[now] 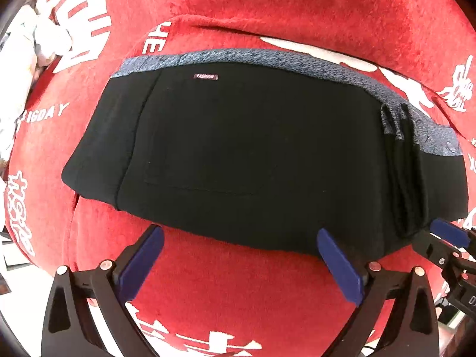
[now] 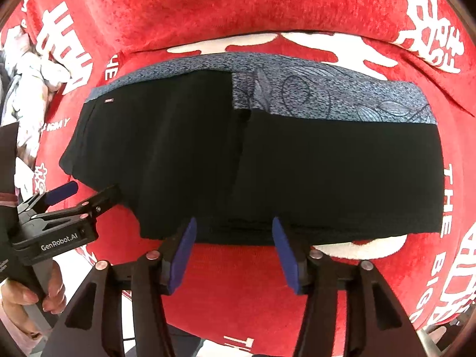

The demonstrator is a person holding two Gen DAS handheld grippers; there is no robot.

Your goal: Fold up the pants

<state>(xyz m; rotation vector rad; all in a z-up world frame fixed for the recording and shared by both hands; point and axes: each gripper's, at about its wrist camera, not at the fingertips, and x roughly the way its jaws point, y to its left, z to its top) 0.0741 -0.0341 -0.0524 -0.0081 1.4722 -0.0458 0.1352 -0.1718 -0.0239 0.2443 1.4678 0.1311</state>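
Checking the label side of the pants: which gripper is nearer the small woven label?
Left. The left gripper sits open at the near edge, below the label. The right gripper is open at the pants' middle, farther along.

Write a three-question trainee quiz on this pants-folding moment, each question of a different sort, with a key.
1. True or false: the left gripper is shut on the black pants.
2. Multiple choice: the cloth under the pants is A) blue, B) red with white lettering, C) plain white.
3. Fill in: the patterned band along the far edge is ____-grey.

Key: 1 false, its jaws stand open, as do the right gripper jaws; 2 B; 3 blue.
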